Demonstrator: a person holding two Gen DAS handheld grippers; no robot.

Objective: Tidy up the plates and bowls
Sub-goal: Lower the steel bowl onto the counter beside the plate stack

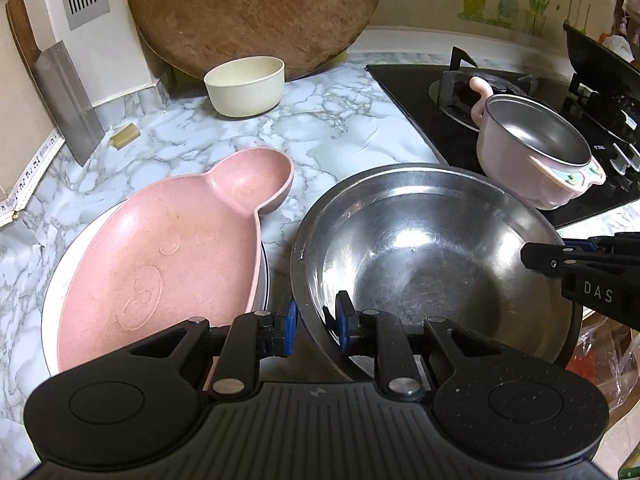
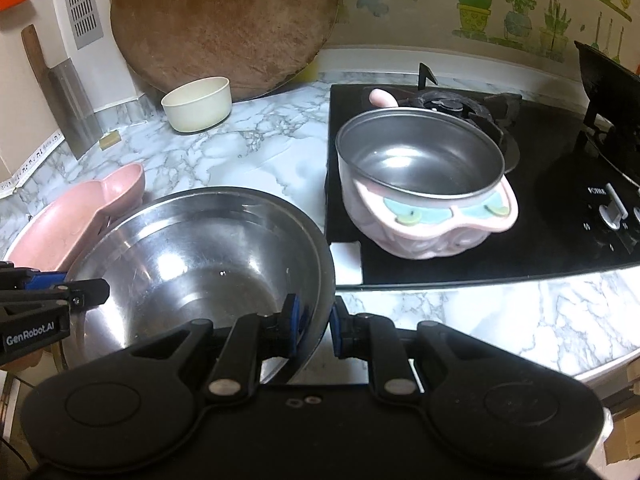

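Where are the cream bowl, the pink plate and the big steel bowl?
cream bowl (image 1: 245, 87), left wrist view, front wall.
pink plate (image 1: 160, 264), left wrist view, flat middle.
big steel bowl (image 2: 192, 264), right wrist view, inner bottom.

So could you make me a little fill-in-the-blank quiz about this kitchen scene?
1. Both grippers straddle the rim of the big ___ bowl.
2. The pink plate rests on a ___ plate.
3. The pink pot sits on the black ___.
4. The cream bowl stands before the round wooden ___.

Missing words: steel; white; stove; board
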